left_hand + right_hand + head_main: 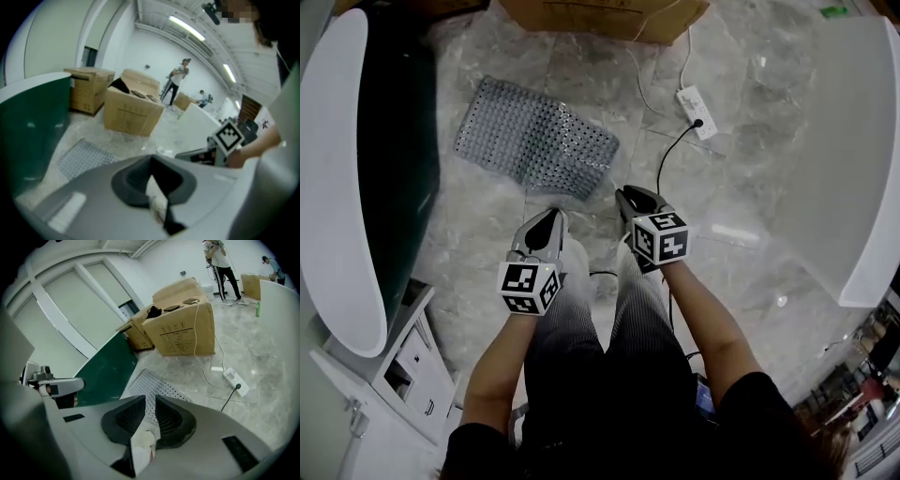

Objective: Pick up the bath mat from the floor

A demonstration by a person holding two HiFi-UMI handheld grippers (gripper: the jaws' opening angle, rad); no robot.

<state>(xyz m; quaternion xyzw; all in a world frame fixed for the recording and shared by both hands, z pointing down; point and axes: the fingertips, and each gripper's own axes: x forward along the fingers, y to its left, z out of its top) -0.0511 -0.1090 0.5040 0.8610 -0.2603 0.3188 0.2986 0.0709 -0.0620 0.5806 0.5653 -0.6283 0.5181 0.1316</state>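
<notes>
The bath mat (534, 136) is a grey perforated sheet lying flat on the marble floor; it also shows in the left gripper view (84, 157) and the right gripper view (150, 387). Both grippers hang above the floor on my near side of it, pointing down and forward. My left gripper (551, 217) has its dark pads together (151, 161) with nothing between them. My right gripper (628, 197) stands slightly open (150, 401), and the mat shows through the narrow gap between its pads. Neither touches the mat.
A white power strip (696, 100) with a black cable lies right of the mat. A cardboard box (600, 17) stands beyond it. A dark green panel (398, 141) lines the left, a white curved panel (862, 141) the right. A white cabinet (403, 366) is near left. People stand far off (177, 82).
</notes>
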